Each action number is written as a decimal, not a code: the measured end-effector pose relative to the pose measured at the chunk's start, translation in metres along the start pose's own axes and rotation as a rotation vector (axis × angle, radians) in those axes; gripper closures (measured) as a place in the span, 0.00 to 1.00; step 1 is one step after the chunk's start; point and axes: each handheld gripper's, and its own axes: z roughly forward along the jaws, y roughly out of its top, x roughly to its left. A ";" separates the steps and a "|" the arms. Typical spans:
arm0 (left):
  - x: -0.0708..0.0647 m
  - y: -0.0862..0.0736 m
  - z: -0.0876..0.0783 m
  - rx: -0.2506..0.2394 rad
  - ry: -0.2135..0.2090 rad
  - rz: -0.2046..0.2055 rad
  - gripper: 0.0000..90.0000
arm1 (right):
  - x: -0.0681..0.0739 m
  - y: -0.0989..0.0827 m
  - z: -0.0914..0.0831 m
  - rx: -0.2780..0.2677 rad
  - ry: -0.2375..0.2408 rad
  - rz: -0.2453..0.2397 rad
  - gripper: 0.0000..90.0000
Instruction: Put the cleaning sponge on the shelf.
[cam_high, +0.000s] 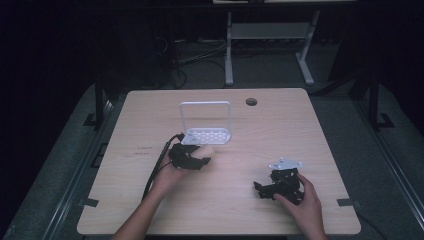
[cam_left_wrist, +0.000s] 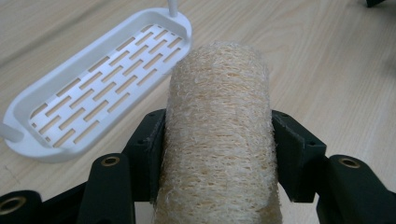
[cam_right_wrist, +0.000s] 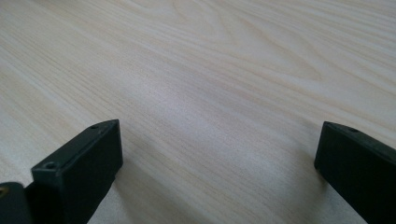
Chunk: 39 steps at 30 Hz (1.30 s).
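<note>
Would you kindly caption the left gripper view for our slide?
Left gripper clamps a loofah roll beside a white slotted tray.

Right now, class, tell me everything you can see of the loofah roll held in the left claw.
The loofah roll is a pale straw-coloured cylinder with a rough, fibrous, netted surface, like dried sponge gourd. It lies lengthwise between the black jaws of the left claw, which press on its two sides. Its rounded far end points forward over the wooden table, just beside the white slotted tray with a wire handle. Whether it touches the tray cannot be told.
</note>
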 end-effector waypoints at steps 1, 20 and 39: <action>0.001 0.002 0.001 -0.001 0.000 -0.004 0.46 | 0.000 0.000 0.000 0.000 0.000 0.000 0.01; 0.022 0.014 0.011 0.003 0.037 -0.039 0.46 | 0.000 0.000 0.000 0.000 -0.002 0.000 0.01; 0.033 0.033 0.029 -0.004 0.068 -0.032 0.46 | 0.000 0.000 0.000 -0.001 -0.001 0.000 0.01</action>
